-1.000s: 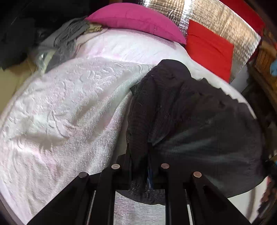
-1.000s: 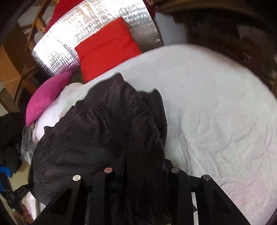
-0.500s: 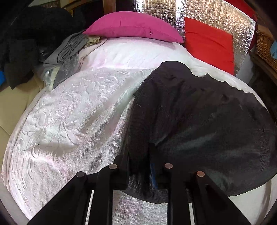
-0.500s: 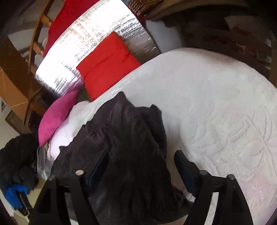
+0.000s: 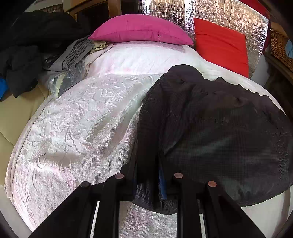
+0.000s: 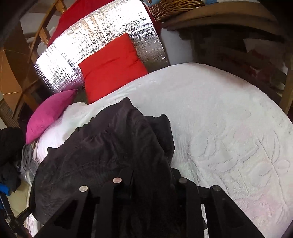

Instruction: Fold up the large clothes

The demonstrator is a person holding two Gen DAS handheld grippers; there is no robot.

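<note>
Your left gripper [image 5: 147,175] clamps a fold of the dark garment [image 5: 210,128], which lies spread on the white bedspread [image 5: 77,128]. Your right gripper [image 6: 152,175], jaws just closed, pinches its other edge.

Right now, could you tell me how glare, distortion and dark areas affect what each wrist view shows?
Left wrist view: fisheye bends the white bedspread into a dome; the silver foil panel glares; the dark garment keeps its weave but little fold detail. Right wrist view: the same foil blows out bright; the garment blends into the black gripper frame; corners vignette black.
</note>
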